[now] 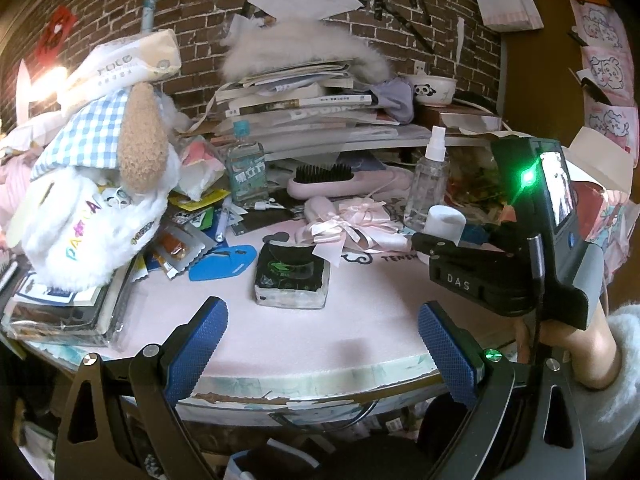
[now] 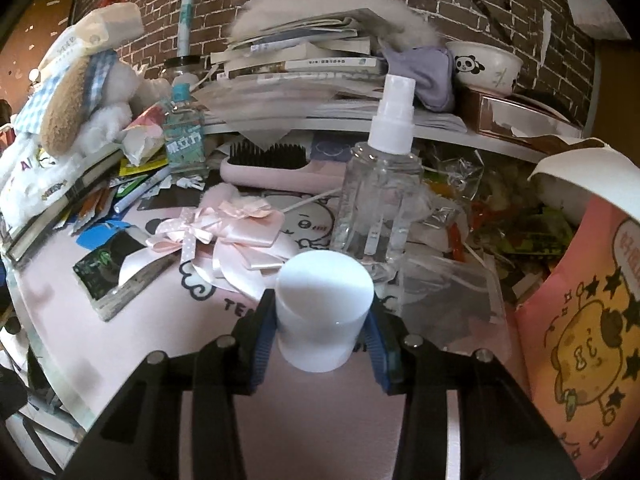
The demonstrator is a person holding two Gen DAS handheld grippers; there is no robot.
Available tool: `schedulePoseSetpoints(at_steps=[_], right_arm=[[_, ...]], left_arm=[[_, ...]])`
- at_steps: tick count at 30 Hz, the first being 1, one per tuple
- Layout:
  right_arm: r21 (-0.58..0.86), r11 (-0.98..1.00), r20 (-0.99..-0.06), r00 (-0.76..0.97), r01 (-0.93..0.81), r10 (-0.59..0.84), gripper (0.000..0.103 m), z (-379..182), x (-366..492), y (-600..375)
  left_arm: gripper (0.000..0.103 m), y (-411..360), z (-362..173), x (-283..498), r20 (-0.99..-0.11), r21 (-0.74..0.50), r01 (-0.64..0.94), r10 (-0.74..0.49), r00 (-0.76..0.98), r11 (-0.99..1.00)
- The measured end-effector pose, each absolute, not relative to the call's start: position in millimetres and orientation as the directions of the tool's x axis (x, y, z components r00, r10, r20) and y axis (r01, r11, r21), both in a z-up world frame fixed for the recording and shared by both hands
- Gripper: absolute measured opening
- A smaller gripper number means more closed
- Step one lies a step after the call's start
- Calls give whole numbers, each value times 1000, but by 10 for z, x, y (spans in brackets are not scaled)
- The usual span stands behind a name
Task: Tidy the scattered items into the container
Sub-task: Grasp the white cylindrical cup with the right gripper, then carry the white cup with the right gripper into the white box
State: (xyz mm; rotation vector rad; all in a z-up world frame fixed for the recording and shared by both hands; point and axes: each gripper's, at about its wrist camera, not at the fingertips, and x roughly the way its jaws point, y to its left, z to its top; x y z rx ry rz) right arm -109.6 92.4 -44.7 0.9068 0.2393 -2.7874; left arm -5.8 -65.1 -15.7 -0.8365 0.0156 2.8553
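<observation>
A short white cylinder jar [image 2: 325, 292] stands on the pink desk mat [image 2: 304, 408], and my right gripper [image 2: 320, 320] is shut on it, a blue pad pressed to each side. In the left wrist view the same jar [image 1: 445, 220] sits at the tip of the right gripper [image 1: 438, 240], held by a hand in a fluffy sleeve. My left gripper [image 1: 323, 308] hangs open over bare mat near the front edge, holding nothing. A pink cartoon box [image 2: 580, 340] with an open top stands at the right, wrappers inside.
A clear spray bottle [image 2: 376, 200] stands just behind the jar. A pink ribbon bow [image 2: 224, 232], black tissue packet [image 1: 292, 276], pink hairbrush [image 1: 340, 180] and teal-labelled bottle [image 1: 245, 172] lie further back. A plush dog [image 1: 100, 200] on books crowds the left.
</observation>
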Motion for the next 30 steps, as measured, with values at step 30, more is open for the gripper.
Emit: schedulePoseSetpoints(at_steps=[30], right_arm=[[38,-867,-379,-796,497,-473,38,781,-356,1057]], left_arm=[[95,-529,-162,-99,-552,-45,-186,180,-815,-982]])
